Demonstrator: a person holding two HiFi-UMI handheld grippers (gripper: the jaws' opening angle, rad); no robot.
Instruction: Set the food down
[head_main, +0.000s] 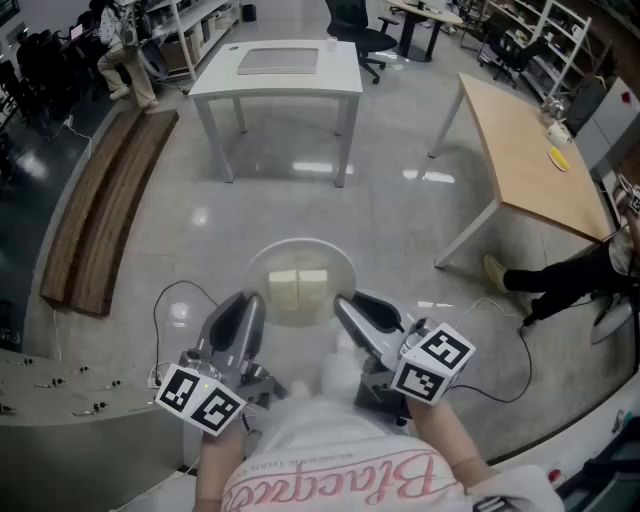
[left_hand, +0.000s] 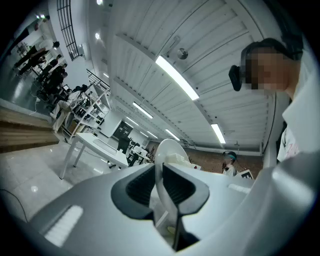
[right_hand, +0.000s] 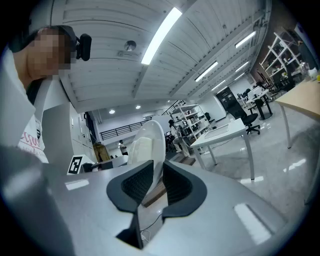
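The person holds a round plate (head_main: 262, 262) out in front, up in the air over the grey floor (head_main: 400, 215), with pale blocks of food (head_main: 299, 288) lying on it. The left gripper (head_main: 251, 303) has its jaws clamped on the plate's left rim, and the right gripper (head_main: 345, 304) has its jaws clamped on the right rim. A white table (head_main: 285, 85) stands well ahead, a wooden table (head_main: 525, 150) off to the right, and a wooden bench (head_main: 105, 205) to the left.
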